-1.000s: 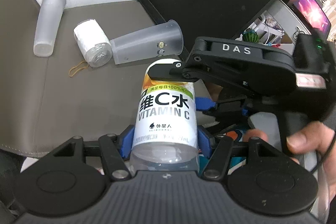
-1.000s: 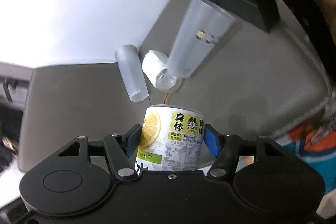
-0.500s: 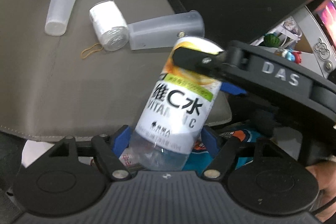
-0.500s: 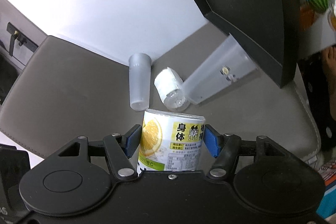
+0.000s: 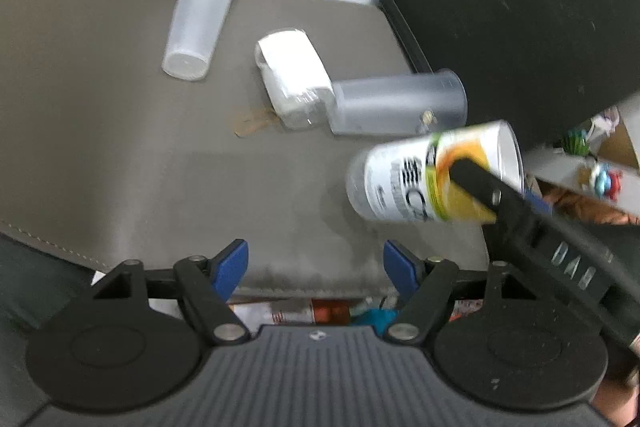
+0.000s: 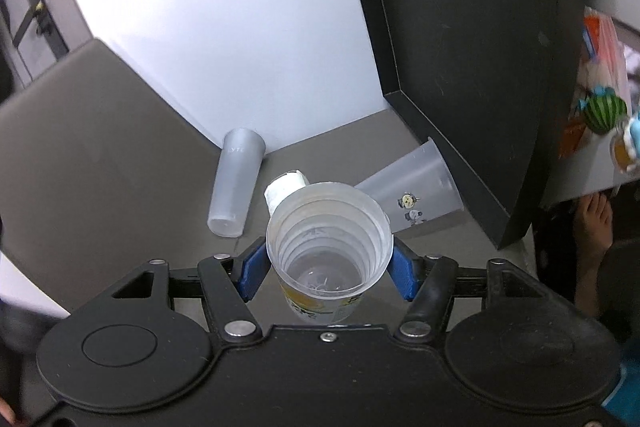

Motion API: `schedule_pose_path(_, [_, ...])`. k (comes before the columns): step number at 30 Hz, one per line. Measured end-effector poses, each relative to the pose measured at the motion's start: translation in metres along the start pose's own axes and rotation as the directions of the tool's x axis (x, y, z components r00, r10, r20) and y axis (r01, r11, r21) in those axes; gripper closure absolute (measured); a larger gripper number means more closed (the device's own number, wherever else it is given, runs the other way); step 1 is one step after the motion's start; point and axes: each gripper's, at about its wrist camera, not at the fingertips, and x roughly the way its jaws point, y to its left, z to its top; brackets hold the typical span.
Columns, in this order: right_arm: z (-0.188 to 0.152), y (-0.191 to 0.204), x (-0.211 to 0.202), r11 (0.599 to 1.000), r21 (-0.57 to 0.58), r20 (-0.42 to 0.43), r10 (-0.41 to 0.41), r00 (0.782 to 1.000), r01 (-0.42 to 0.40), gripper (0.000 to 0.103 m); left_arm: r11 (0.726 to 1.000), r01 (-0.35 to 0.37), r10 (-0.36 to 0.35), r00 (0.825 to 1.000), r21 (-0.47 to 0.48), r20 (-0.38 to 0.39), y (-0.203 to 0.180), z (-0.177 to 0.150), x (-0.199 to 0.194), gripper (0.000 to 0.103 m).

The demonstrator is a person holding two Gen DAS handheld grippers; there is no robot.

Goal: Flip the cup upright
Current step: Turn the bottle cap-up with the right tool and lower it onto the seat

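Observation:
The cup with the yellow and white vitamin C label (image 5: pixel 432 179) is held above the grey table by my right gripper (image 6: pixel 327 269), which is shut on it. In the right wrist view I look into its open mouth (image 6: pixel 328 227). In the left wrist view it is tilted, mouth toward the right, with a black finger (image 5: pixel 476 183) of the right gripper across it. My left gripper (image 5: pixel 315 265) is open and empty, in front of and below the cup.
Several clear plastic cups lie on their sides on the grey table (image 5: pixel 100 155): a frosted one (image 5: pixel 200 15), a short one with a white label (image 5: pixel 292 79), a tall one (image 5: pixel 396 103). A black panel (image 5: pixel 520 7) stands at back right.
My left gripper has let go of the cup and opened. My right gripper has carried the cup away to the right and turned it so its open mouth faces the right wrist camera.

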Motion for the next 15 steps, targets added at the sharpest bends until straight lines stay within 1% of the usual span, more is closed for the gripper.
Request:
schedule_pose_path(2, [0.0,0.001,0.002,1.0,-0.011,0.003,-0.013,1.0,0.013,0.042,1.0,-0.019,0.019,1.0,-0.005,0.014,0.004,0.004,-0.002,0.03])
schedule_pose_path(5, [-0.001,0.003,0.002,0.999,-0.041,0.002,-0.035,0.999,0.035,0.042,1.0,-0.009,0.01,0.999,-0.024,0.034,0.012,0.011,-0.007,0.03])
schedule_pose_path(8, [-0.002,0.004,0.001,0.998,-0.059,0.002,-0.037,0.999,0.037,0.042,0.999,-0.018,0.021,0.999,-0.049,0.05,0.018,0.017,-0.011,0.03])
schedule_pose_path(15, [-0.012,0.024,0.007,0.979,-0.198,-0.022,-0.061,0.998,0.055,0.042,0.998,0.026,-0.02,0.996,-0.064,0.09,0.017,0.028,-0.021,0.03])
